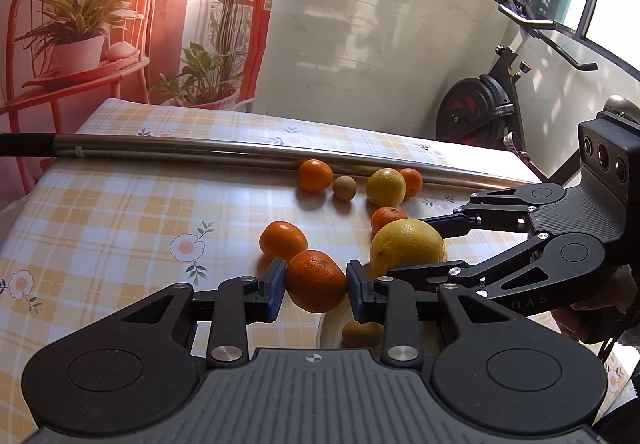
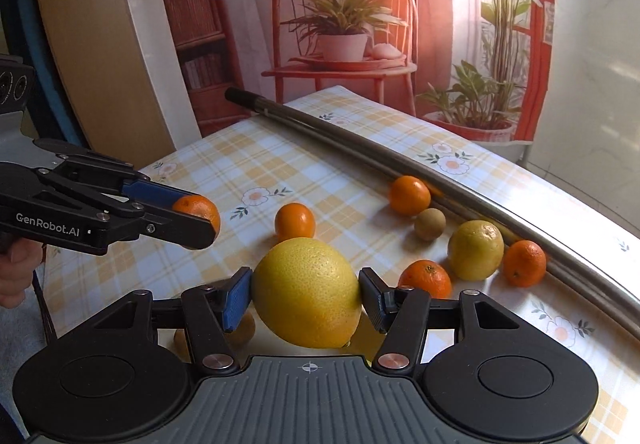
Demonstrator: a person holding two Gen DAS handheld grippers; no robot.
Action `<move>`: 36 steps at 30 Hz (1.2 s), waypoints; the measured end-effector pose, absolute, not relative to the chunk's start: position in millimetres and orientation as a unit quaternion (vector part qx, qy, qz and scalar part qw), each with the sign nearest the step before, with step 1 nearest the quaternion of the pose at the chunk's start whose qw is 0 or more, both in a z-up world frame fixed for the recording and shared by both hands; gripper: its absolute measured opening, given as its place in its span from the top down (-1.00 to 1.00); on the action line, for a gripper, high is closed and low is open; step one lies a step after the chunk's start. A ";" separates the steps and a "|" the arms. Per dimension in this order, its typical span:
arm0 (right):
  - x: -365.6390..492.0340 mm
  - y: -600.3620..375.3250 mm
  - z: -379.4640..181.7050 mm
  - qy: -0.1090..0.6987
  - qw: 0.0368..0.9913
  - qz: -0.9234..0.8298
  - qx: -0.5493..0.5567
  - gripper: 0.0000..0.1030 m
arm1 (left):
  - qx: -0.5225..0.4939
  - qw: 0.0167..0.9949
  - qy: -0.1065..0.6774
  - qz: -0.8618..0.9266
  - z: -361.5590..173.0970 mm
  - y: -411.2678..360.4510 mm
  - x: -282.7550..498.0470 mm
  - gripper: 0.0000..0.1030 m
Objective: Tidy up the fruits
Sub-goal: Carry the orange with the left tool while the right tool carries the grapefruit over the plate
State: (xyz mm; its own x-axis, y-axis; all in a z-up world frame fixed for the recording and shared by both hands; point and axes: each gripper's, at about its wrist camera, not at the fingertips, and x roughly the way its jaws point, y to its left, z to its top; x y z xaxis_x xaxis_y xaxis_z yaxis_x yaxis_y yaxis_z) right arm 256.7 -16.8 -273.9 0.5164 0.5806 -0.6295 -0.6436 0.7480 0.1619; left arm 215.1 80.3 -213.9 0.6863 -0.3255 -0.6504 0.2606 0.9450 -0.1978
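We see a mandarin (image 1: 316,281) clamped between the blue pads of the left gripper (image 1: 316,286), lifted clear of the tabletop (image 1: 120,228). In the right wrist view the same gripper (image 2: 200,220) comes in from the left with the fruit at its tip. The right gripper (image 2: 306,294) is closed on a big lemon (image 2: 307,292), pads pressing both sides, also held above the cloth. In the left wrist view this lemon (image 1: 407,246) sits just right of the held mandarin, with the right gripper (image 1: 416,244) reaching in from the right.

Beneath both grippers, a pale plate (image 1: 330,328) shows in part, with a small brown fruit (image 1: 362,333) on it. How many lie there we cannot tell.

Loose fruit on the checked cloth: one mandarin (image 2: 295,221) just behind the lemon; another (image 2: 425,278) to its right, near a second yellow-green lemon (image 2: 475,250). Further right, a mandarin (image 2: 524,263) rests against a metal pole (image 2: 360,142). One more mandarin (image 2: 410,195) lies beside the pole, with a small brown round fruit (image 2: 429,224) just in front.

The pole lies slantwise across the tabletop. Behind hangs a printed backdrop (image 2: 344,24) of a red chair and potted plants. An exercise bike (image 1: 484,104) stands by the wall at right. A hand (image 2: 16,272) grips the left gripper's handle.
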 end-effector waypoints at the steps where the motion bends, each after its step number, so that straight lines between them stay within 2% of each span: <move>1: 257.2 -15.0 -275.6 0.347 0.868 0.351 -0.048 -0.04 | -0.044 0.917 0.363 -0.159 -214.4 81.1 214.8 0.33; 14: 256.0 -9.5 -286.6 0.368 0.863 0.343 -0.057 -0.06 | -0.047 0.916 0.366 -0.156 -216.6 83.3 209.7 0.33; 24: 246.4 -31.5 -271.6 0.337 0.886 0.319 0.007 -0.06 | -0.041 0.918 0.364 -0.155 -215.0 77.7 198.2 0.33; 36: 194.1 -78.6 -263.7 0.300 0.924 0.218 0.088 -0.09 | -0.016 0.914 0.363 -0.179 -217.8 50.8 170.9 0.33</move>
